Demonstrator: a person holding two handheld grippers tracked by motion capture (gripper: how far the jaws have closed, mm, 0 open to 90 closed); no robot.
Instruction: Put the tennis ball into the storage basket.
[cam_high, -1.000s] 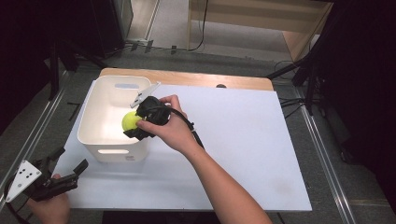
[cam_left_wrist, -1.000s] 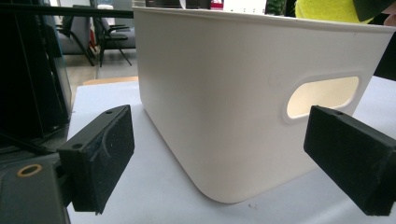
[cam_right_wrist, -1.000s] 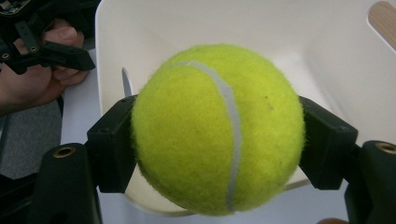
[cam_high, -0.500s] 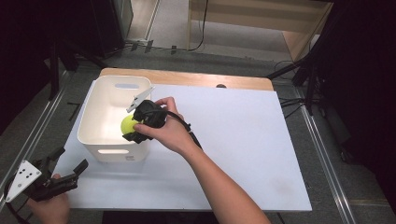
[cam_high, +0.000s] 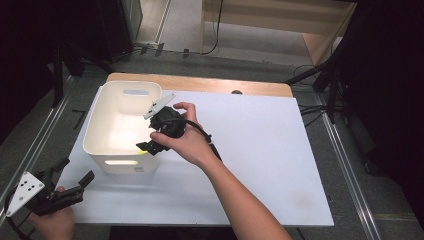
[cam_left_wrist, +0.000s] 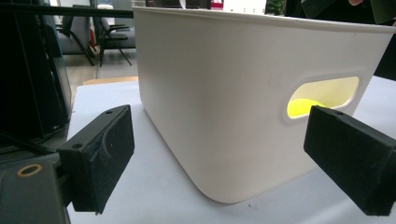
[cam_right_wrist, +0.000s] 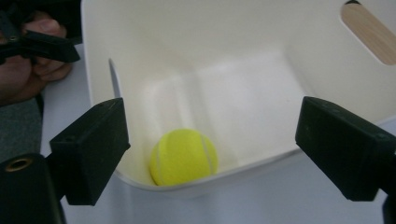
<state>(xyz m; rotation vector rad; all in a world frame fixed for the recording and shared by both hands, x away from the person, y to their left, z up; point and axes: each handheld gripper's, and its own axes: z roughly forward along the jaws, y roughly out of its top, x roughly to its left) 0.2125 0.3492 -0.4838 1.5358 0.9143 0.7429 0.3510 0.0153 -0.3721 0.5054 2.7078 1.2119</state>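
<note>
Right gripper (cam_high: 146, 146) hangs over the near right corner of the white bin (cam_high: 100, 131), left of centre in the high view. Its jaws have just been opening and stand apart with nothing between them. Below them, in the right gripper view, the yellow tennis ball (cam_right_wrist: 184, 157) lies on the bin's floor against its near wall. Left gripper (cam_high: 75, 172), at the lower left, rests on the white surface (cam_high: 260, 150), jaws apart and empty, facing the bin's side.

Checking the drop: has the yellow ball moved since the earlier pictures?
Yes. The yellow ball left the just-opened right gripper and lies inside the white bin.
</note>
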